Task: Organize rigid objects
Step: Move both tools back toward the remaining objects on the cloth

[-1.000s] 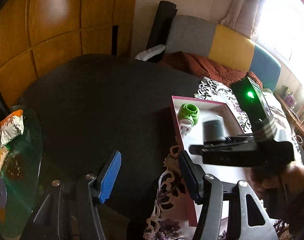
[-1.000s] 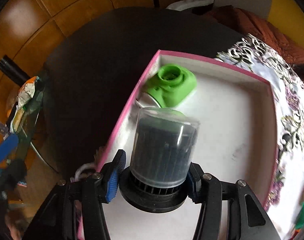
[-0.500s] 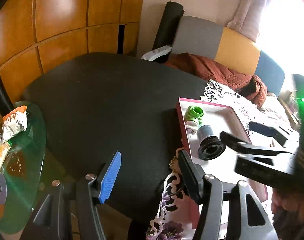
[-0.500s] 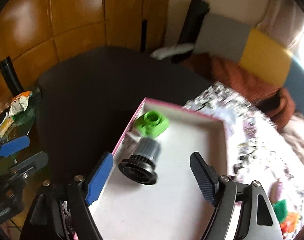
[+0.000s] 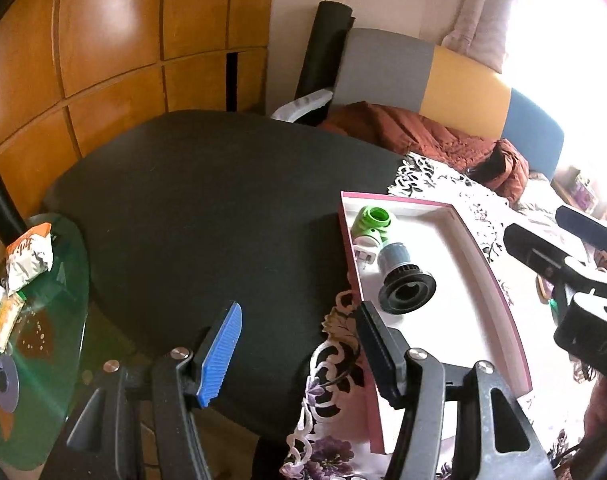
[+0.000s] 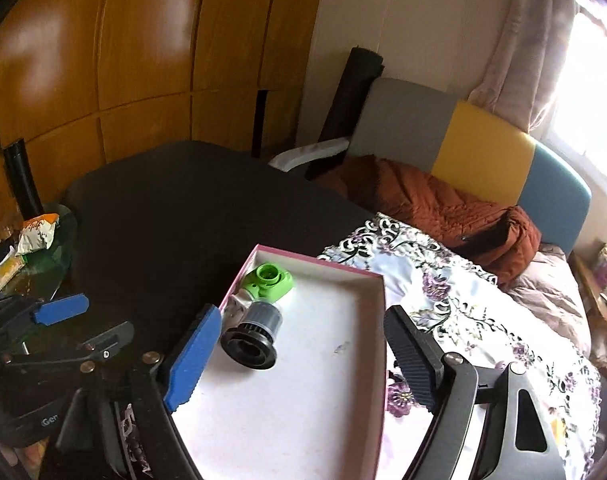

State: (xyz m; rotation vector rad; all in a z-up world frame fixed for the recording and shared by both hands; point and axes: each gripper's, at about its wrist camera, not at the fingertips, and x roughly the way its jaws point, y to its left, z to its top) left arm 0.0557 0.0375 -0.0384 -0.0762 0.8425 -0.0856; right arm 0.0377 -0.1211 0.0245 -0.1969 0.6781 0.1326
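A pink-rimmed white box (image 5: 499, 280) (image 6: 377, 360) lies on a floral cloth. In it a black-based grey cylinder (image 5: 403, 282) (image 6: 255, 334) lies on its side next to a green plug-like piece (image 5: 371, 222) (image 6: 269, 280) at the box's far left corner. My right gripper (image 6: 299, 364) is open and empty, raised above the box's near part. My left gripper (image 5: 299, 350) is open and empty, over the dark table left of the box. The right gripper's body (image 5: 575, 280) shows at the right of the left wrist view.
A dark round table (image 5: 207, 208) fills the middle. A green glass side table (image 5: 43, 360) with snack packets stands at the left. A sofa (image 6: 483, 148) with a rust-brown quilt is behind. Wooden wall panels stand at the back left.
The right gripper opened and let go of the grey cylinder, which now lies on its side in the box. The right gripper then pulled back and up. The left gripper stayed about still.
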